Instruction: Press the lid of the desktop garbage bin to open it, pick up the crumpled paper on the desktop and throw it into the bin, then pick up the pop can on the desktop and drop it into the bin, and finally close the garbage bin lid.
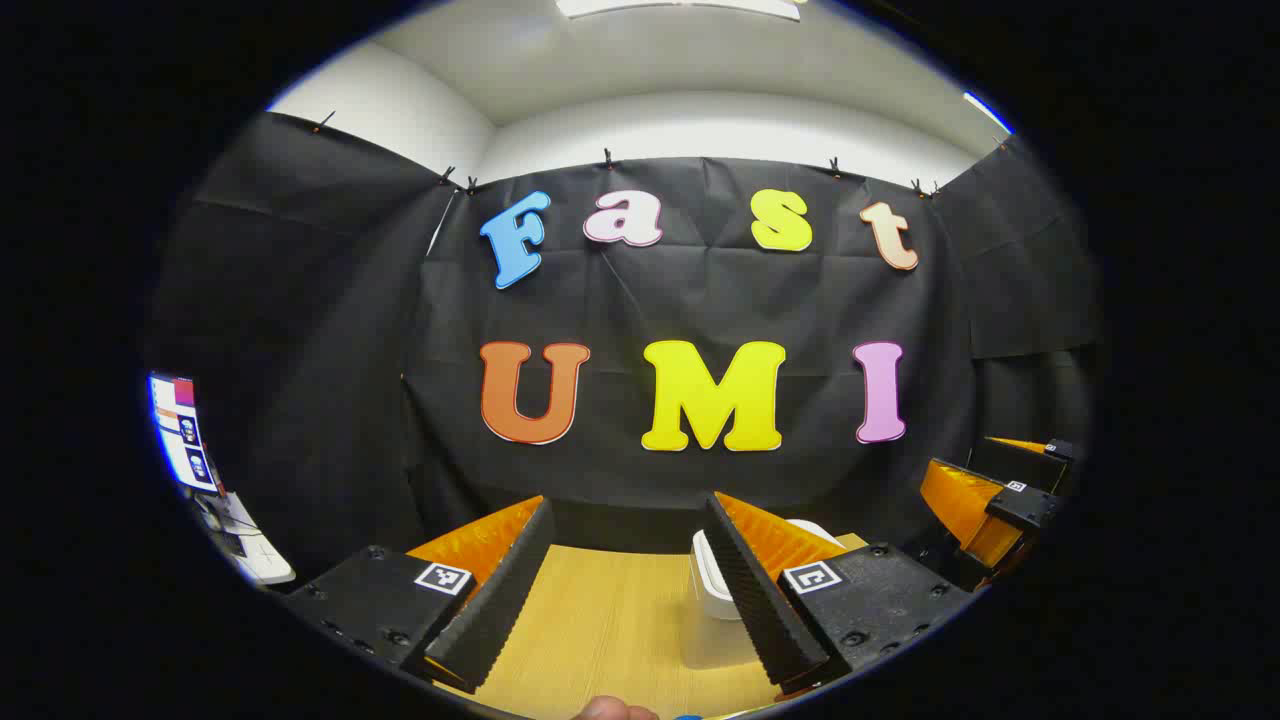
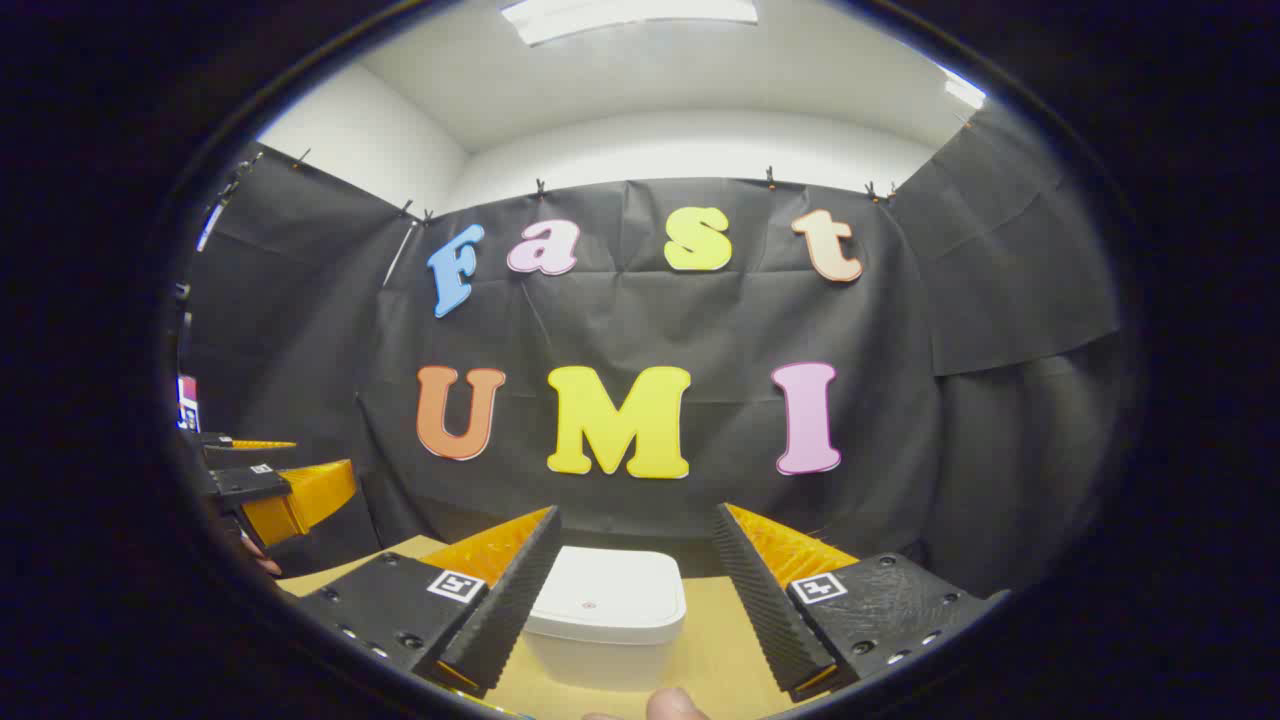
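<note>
Ahead of the left gripper [image 1: 632, 585], in the left gripper view, its jaws stand released over the wooden desktop [image 1: 610, 630]; the white garbage bin [image 1: 712, 588] peeks from behind its right finger. In the right gripper view, the right gripper [image 2: 633, 585], also released, frames the bin [image 2: 605, 612] straight ahead, lid [image 2: 608, 595] closed. Everything seems left to do: I see no paper or can. No legible writing on the bin.

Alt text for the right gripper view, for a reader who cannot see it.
The right gripper is open, aimed at a white bin with its lid shut on a wooden table. The left gripper is at the left edge.
</note>
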`<action>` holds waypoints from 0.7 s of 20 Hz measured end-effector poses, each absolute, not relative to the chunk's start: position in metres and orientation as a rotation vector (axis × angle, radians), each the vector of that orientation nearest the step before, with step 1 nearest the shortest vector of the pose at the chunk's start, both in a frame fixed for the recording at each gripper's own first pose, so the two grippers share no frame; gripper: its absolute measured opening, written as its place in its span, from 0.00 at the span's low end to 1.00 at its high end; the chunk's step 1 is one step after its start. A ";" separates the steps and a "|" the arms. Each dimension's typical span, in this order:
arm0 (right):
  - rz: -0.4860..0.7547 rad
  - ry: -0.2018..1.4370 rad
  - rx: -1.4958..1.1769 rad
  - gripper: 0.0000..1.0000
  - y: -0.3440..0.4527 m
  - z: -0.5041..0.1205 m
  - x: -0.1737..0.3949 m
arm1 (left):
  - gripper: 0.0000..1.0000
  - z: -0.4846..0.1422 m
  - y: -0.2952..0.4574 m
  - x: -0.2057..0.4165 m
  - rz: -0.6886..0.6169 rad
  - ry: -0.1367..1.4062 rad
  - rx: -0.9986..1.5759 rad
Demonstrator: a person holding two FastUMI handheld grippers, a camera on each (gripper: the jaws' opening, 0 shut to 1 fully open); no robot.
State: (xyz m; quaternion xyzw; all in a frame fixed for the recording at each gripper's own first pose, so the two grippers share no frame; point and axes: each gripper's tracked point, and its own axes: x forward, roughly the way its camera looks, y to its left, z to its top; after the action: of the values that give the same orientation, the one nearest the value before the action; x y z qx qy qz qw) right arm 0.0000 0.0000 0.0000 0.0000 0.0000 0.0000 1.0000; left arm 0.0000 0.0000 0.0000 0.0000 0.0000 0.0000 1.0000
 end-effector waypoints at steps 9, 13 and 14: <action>-0.038 0.054 -0.008 0.95 -0.010 -0.014 0.004 | 0.97 -0.007 -0.016 0.004 -0.029 0.003 0.014; -0.031 0.078 -0.008 0.95 -0.009 -0.022 0.005 | 0.97 -0.012 -0.016 0.003 -0.032 0.016 0.018; -0.028 0.082 -0.007 0.95 -0.009 -0.023 0.006 | 0.97 -0.012 -0.016 0.003 -0.030 0.016 0.020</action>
State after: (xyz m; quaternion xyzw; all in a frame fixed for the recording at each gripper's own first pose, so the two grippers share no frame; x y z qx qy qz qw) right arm 0.0062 -0.0085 -0.0234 -0.0034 0.0412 -0.0141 0.9990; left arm 0.0035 -0.0165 -0.0122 0.0099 0.0082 -0.0152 0.9998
